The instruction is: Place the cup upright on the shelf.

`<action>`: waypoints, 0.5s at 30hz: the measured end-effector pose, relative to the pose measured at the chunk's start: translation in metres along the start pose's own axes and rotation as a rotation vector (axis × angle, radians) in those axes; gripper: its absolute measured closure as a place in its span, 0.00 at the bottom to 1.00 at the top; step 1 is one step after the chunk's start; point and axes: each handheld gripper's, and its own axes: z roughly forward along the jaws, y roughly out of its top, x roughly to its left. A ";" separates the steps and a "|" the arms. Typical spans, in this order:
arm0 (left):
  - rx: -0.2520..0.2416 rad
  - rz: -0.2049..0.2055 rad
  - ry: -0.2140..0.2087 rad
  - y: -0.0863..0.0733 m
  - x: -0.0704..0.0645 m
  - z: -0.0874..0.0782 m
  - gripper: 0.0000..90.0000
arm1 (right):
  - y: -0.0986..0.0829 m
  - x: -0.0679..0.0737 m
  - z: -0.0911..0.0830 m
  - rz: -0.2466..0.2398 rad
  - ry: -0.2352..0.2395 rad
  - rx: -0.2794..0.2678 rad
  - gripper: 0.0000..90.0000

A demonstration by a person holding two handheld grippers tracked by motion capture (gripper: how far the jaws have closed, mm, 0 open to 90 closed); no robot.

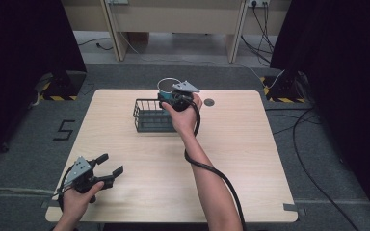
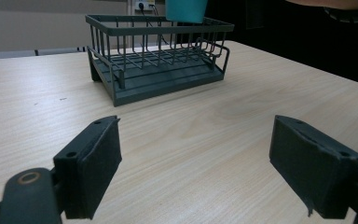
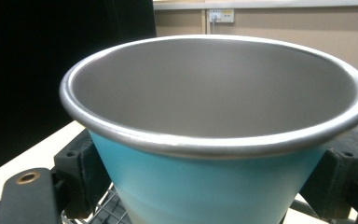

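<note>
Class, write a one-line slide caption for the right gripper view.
Right gripper clamps a teal metal cup above the wire basket.

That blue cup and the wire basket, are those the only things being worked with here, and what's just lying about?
In use:
- blue cup, held by the right gripper above the basket
- dark wire basket on the table

Just there:
- left gripper, open, idle near the table's front corner
- small dark round spot on the tabletop
- cables on the floor

L gripper [image 1: 107, 169] agape, R gripper [image 1: 169, 98] clamped — outstretched
</note>
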 end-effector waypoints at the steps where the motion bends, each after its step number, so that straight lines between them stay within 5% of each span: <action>1: 0.000 0.001 0.000 0.000 0.000 0.000 0.18 | -0.001 0.000 0.001 0.001 -0.001 0.006 0.19; 15: -0.001 0.000 -0.003 0.000 0.000 0.000 0.18 | -0.009 -0.001 0.011 0.013 -0.014 0.037 0.19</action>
